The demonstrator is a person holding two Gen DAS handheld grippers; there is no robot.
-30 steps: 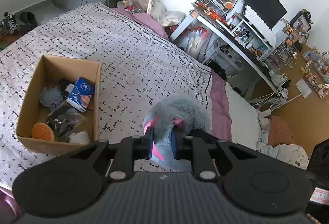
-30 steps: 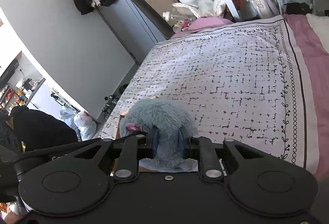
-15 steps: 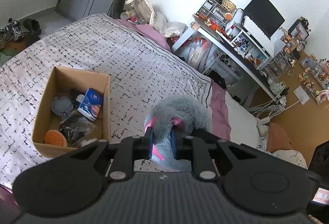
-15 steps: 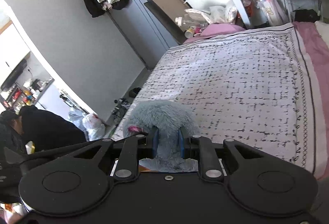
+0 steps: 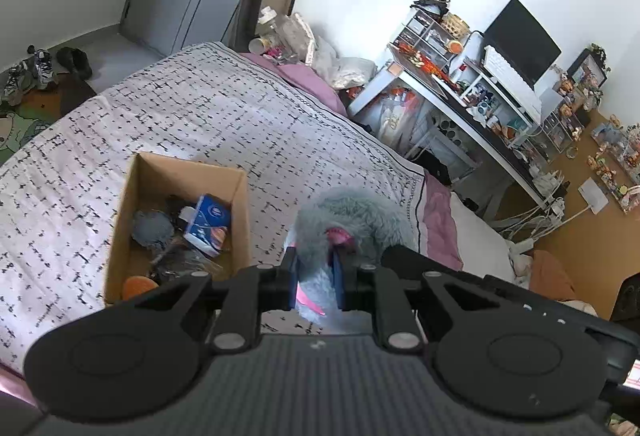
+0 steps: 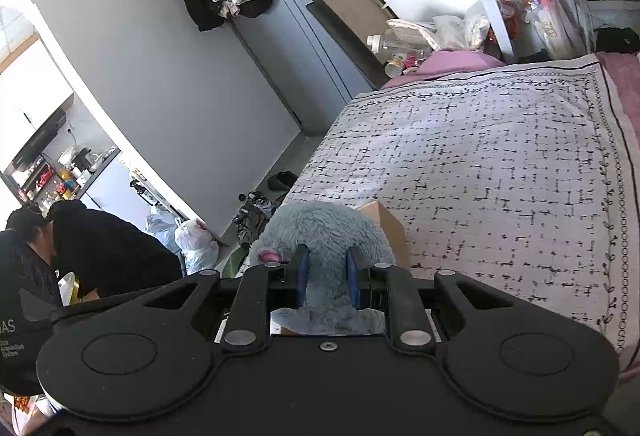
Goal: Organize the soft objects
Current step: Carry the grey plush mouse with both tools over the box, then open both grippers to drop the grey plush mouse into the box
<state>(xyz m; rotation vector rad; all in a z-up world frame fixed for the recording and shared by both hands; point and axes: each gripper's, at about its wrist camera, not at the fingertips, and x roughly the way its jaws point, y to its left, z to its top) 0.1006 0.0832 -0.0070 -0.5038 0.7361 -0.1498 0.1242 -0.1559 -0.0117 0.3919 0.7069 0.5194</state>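
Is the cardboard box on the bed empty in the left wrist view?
No: the cardboard box holds several items, including a blue packet and an orange round thing.

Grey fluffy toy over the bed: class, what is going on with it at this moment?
Both grippers grip one grey plush toy in the air above the patterned bedspread. The left gripper and the right gripper each have their fingers closed on its fur. An open cardboard box sits on the bed beside it, already holding a few items. The toy is not in the box yet.
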